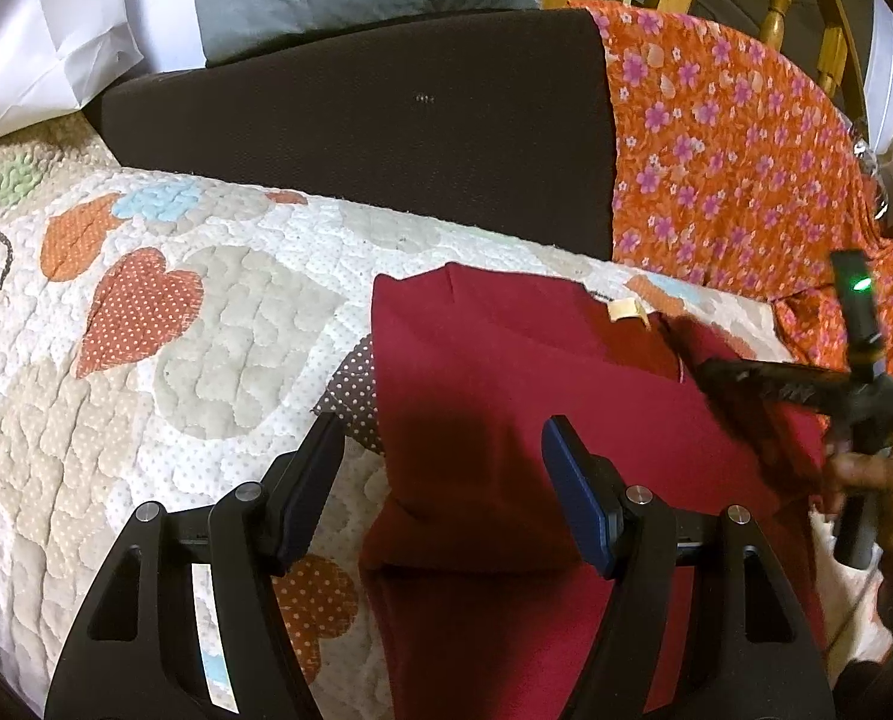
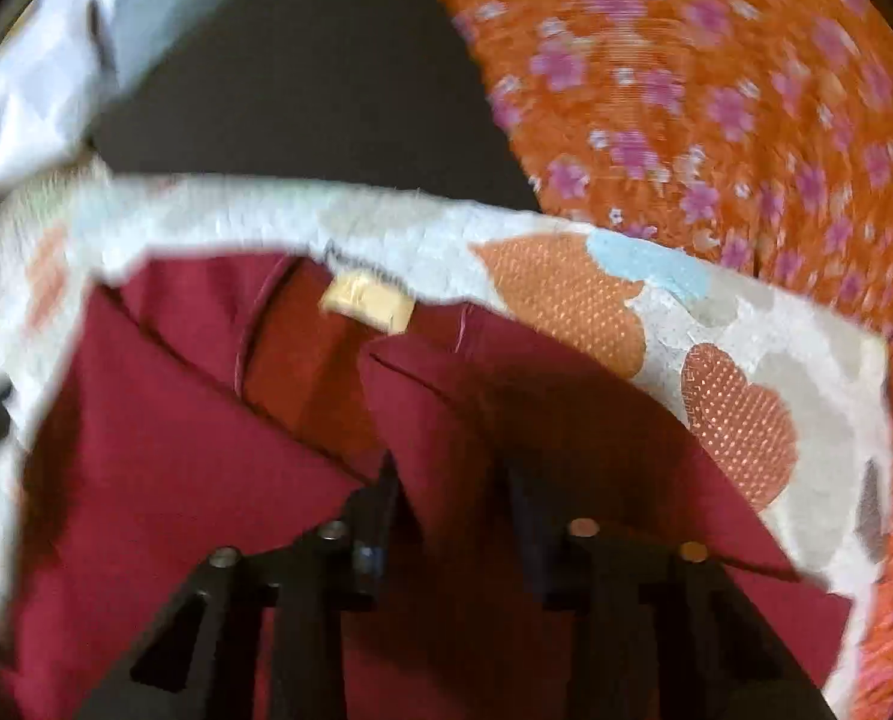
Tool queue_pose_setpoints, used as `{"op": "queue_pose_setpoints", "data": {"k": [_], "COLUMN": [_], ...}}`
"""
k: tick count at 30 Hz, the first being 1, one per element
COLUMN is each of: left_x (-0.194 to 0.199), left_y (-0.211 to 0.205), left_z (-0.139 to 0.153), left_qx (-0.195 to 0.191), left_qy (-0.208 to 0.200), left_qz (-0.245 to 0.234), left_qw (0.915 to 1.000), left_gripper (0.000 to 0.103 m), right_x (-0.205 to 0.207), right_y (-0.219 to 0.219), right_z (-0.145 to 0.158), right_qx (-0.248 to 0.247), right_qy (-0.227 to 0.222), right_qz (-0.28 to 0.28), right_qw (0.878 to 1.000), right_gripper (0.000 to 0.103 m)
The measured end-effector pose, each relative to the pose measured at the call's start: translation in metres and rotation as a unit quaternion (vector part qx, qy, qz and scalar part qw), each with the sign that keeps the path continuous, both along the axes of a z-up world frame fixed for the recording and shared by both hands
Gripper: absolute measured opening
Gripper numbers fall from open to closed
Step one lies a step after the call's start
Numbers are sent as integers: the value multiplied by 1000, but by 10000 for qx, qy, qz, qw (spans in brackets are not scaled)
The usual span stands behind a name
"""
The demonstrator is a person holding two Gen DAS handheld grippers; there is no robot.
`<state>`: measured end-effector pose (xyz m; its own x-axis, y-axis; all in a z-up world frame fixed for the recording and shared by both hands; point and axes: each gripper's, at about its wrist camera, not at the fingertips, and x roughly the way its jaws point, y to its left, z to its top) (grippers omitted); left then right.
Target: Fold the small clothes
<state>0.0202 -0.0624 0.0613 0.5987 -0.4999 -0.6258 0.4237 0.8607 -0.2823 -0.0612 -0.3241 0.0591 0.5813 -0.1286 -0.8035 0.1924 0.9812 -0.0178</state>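
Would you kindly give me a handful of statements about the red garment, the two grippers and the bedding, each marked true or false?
1. The left gripper is open above the red garment. True.
2. The garment lies on a plain blue sheet. False: it lies on a quilt patterned with hearts.
3. A pale label shows at the garment's neckline. True.
4. The orange floral cloth lies on the left of the left wrist view. False: it is on the right, beside the dark cushion.
5. The right gripper is far from the garment. False: red fabric lies between its fingers, though blur hides whether they grip it.
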Motion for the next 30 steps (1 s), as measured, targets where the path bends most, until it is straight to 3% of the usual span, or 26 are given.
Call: {"op": "queue_pose_setpoints", "data": {"k": [2,4,8,9,10,11,12,13,17,21,24,30], "left_x": [0,0,-2,-2,-2,-1,0,2,5,5,7,13], "left_y": [4,8,12,14,16,19,21,24,27,26,27,34], "left_z": [5,8,14,15,15,16,16,17,17,16,13,11], "left_qx": [-176,-362,-526,-565,-608,-678,-765,-869,-928,-834,-790,-840], "left_qy": [-9,6,-81,-110,-112,-96,-62,-12,53,30,84,198], "left_qz": [5,-20,-60,-57,-46,-25,-7,11,78,96,153,305], "left_qw": [9998,9993,9986,9983,9981,9977,9970,9962,9956,9965,9967,9958], "left_gripper": [69,69,69,69,69,69,69,69,69,69,69,69], "right_x": [-13,-30,-33,-30,-23,-20,-16,-18,-37,-38,-24,-5], "right_y": [-10,-9,14,17,19,18,14,9,1,37,86,133], "right_z": [21,50,83,84,80,74,64,56,45,43,37,-1], "right_qx": [923,2059,3013,2975,2770,2630,2552,2628,2562,2558,1659,407], "right_qy": [-369,-877,-1291,-1277,-1144,-995,-748,-641,-664,-590,-479,-146], "right_qz": [45,558,1574,1620,1521,1366,1088,951,513,1019,1522,1856], "right_qw": [9950,9730,9315,9322,9418,9499,9578,9580,9630,9595,9731,9817], "right_gripper": [15,15,15,25,35,52,53,53,53,53,53,53]}}
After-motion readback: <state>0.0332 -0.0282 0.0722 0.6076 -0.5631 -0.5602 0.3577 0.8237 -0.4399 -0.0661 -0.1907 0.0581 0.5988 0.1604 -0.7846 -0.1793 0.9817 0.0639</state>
